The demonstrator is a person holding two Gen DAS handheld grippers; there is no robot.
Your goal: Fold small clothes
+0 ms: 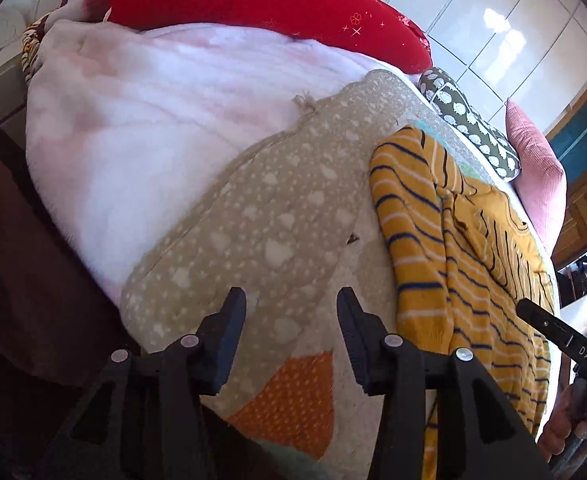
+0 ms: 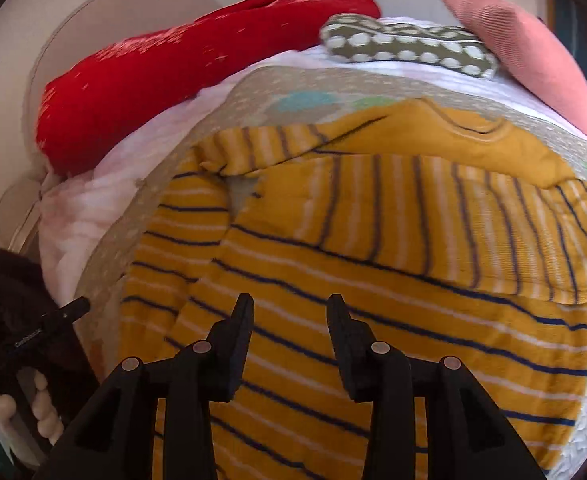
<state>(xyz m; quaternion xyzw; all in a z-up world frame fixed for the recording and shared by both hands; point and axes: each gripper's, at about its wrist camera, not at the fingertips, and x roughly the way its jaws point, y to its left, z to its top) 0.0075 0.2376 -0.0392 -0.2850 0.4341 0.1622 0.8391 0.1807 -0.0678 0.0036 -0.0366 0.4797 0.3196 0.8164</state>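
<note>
A small mustard-yellow sweater (image 2: 373,264) with navy and white stripes lies on the beige spotted quilt (image 1: 277,216), its sleeves folded across the body. In the left wrist view the sweater (image 1: 461,248) lies to the right of my left gripper (image 1: 291,300), which hangs open over bare quilt with nothing between its fingers. My right gripper (image 2: 289,308) hovers open above the sweater's lower body, its jaws apart and empty. The other gripper's tip shows at each view's edge, held by a hand (image 2: 41,412).
A pink fluffy blanket (image 1: 141,128) and a red cushion (image 1: 261,4) lie at the bed's far side. A green dotted pillow (image 2: 409,44) and a pink pillow (image 2: 525,52) sit beyond the sweater. A dark brown sleeve (image 1: 25,264) fills the left edge. White wardrobe doors (image 1: 505,28) stand behind.
</note>
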